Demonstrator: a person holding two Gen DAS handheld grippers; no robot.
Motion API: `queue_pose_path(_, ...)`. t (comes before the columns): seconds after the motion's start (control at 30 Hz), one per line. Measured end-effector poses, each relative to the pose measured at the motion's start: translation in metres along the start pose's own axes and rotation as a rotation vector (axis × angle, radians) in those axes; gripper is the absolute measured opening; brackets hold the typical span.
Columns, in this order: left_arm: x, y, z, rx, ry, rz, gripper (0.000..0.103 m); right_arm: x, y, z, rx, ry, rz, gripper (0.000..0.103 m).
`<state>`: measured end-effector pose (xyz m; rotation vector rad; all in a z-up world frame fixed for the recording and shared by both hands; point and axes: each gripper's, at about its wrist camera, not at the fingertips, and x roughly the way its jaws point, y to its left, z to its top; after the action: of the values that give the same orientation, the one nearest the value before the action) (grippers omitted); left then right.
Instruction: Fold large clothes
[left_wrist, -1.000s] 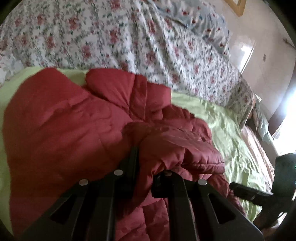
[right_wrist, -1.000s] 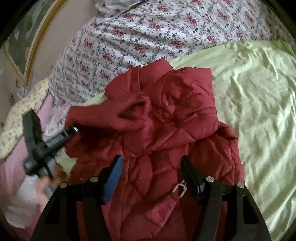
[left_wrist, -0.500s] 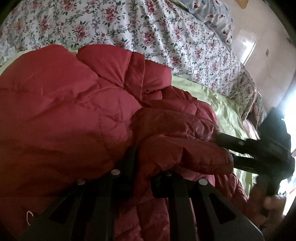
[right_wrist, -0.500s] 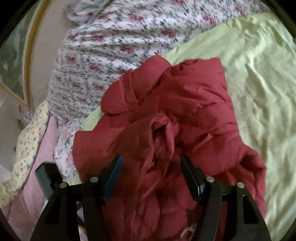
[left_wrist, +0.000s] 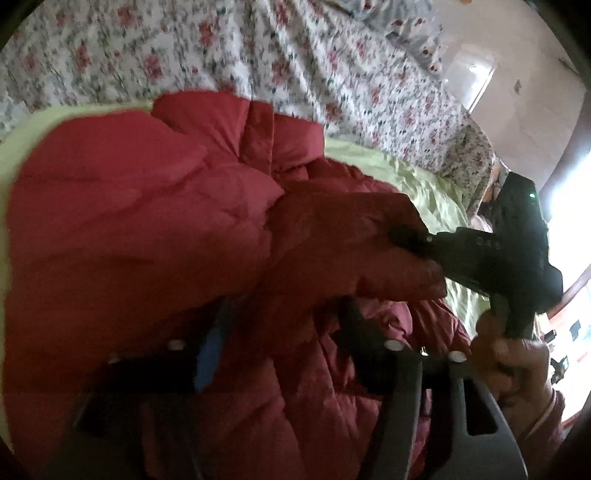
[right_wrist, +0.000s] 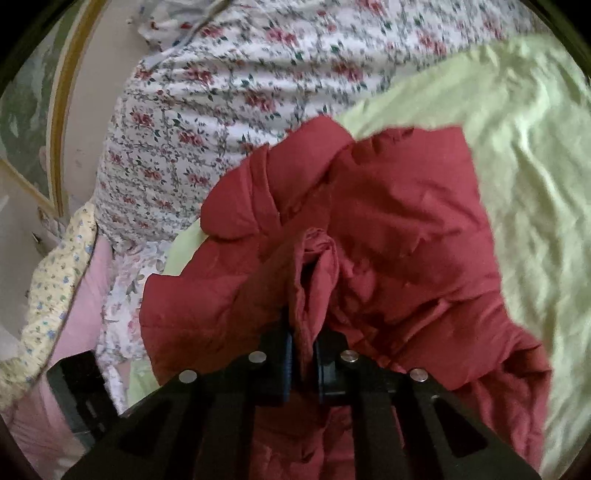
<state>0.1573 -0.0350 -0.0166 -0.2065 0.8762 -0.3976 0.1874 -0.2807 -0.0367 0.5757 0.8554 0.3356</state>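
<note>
A red quilted jacket (left_wrist: 140, 229) lies bunched on a light green sheet (left_wrist: 436, 192). My left gripper (left_wrist: 286, 306) sits low over it. Its jaws are opening: the blue pad and the other finger stand apart, with loose jacket cloth between them and no pinch. My right gripper (left_wrist: 402, 234) comes in from the right and is shut on the sleeve end. In the right wrist view the right gripper (right_wrist: 303, 343) pinches an upright fold of the jacket (right_wrist: 406, 221) between its pads. The left gripper's body (right_wrist: 74, 398) shows dark at the lower left, its fingers hidden.
A floral quilt (left_wrist: 258, 55) is heaped behind the jacket, also the floral quilt (right_wrist: 207, 92) in the right wrist view. The green sheet (right_wrist: 517, 184) spreads wide to the right. A person's hand (left_wrist: 517, 354) holds the right gripper. Pink and yellow bedding (right_wrist: 66, 288) lies at the left edge.
My left gripper was shut on the jacket and its fingers now stand apart. My right gripper, wide open before, moved in and closed on a fold of the sleeve.
</note>
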Motion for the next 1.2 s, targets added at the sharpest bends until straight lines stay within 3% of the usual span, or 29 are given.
queue_pose_path(0.2, -0.038, 0.020, 0.022, 0.013, -0.085, 0.067, 0.061, -0.022, -0.011, 0.001, -0.035, -0.072, -0.099, 0.008)
queue_pose_path(0.33, -0.036, 0.044, 0.050, 0.000, -0.107, 0.148, 0.061, -0.017, -0.023, -0.001, -0.031, -0.049, -0.122, 0.008)
queue_pose_path(0.43, -0.016, 0.060, 0.063, -0.003, -0.082, 0.213, 0.061, -0.012, -0.023, -0.003, -0.054, -0.037, -0.138, 0.008)
queue_pose_path(0.6, 0.025, 0.084, 0.057, -0.015, 0.009, 0.267, 0.061, -0.014, -0.021, -0.003, -0.077, -0.037, -0.159, 0.009)
queue_pose_path(0.7, 0.036, 0.086, 0.049, 0.003, 0.033, 0.296, 0.061, -0.021, -0.018, -0.003, -0.073, -0.037, -0.163, 0.016)
queue_pose_path(0.9, 0.039, 0.084, 0.042, -0.006, 0.032, 0.323, 0.061, -0.059, 0.019, -0.007, -0.171, -0.204, -0.231, 0.019)
queue_pose_path(1.0, 0.045, 0.079, 0.043, 0.005, 0.036, 0.362, 0.062, -0.039, 0.042, -0.012, -0.245, -0.122, -0.176, 0.028)
queue_pose_path(1.07, 0.048, 0.075, 0.043, 0.020, 0.039, 0.392, 0.062, -0.016, 0.051, -0.018, -0.289, -0.049, -0.173, 0.028)
queue_pose_path(1.2, 0.049, 0.074, 0.044, 0.038, 0.044, 0.408, 0.062, 0.026, 0.043, -0.028, -0.339, 0.016, -0.295, 0.026)
